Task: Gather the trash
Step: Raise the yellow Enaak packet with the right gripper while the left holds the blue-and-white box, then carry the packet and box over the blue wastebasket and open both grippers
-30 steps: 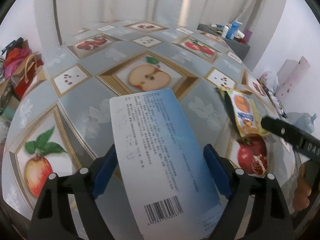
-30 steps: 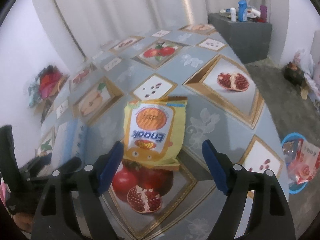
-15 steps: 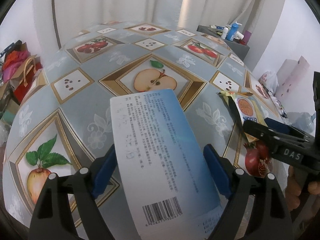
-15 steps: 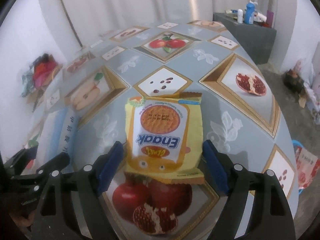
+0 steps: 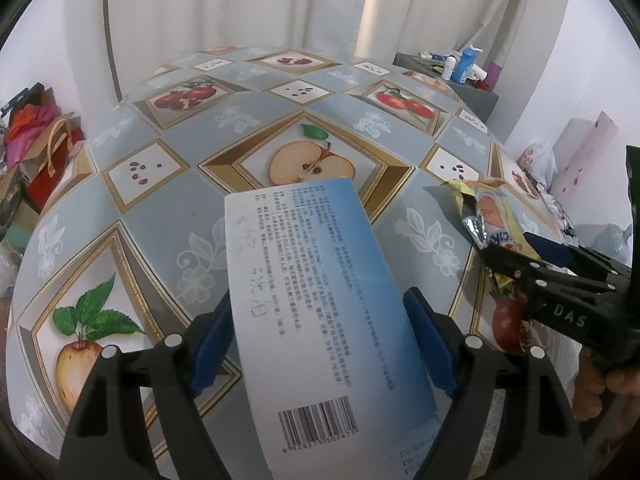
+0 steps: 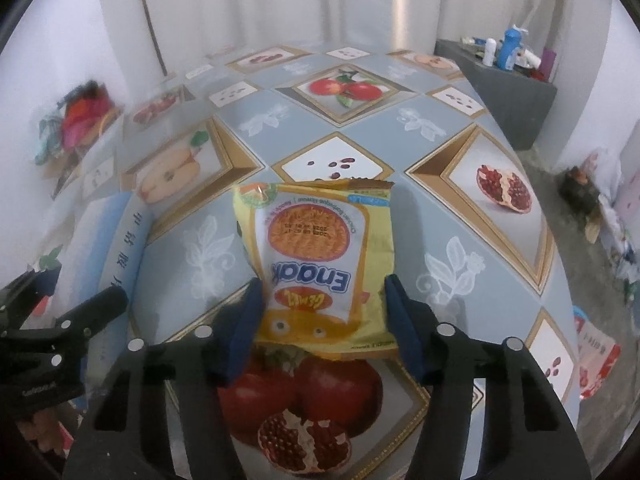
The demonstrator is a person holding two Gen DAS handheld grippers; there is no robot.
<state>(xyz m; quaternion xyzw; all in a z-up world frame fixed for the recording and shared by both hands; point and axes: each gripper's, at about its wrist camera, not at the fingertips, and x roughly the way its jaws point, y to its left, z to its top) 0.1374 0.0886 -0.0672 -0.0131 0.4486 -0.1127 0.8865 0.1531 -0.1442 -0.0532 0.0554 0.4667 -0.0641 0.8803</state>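
My left gripper is shut on a flat white and blue box with a barcode, held over the table. The box also shows at the left of the right wrist view. My right gripper has its blue pads on both sides of a yellow Enaak snack packet that lies on the table; the jaws are closing on it, and the packet looks slightly bunched between them. The packet and the right gripper show at the right of the left wrist view.
The table wears a grey-blue fruit-print cloth. A blue bin with wrappers in it stands on the floor at the right. A grey side table with bottles stands at the back right. Bags lie at the left.
My right gripper has moved forward over the snack packet and its jaws have narrowed around it. My left gripper still holds the box, and has shifted slightly.
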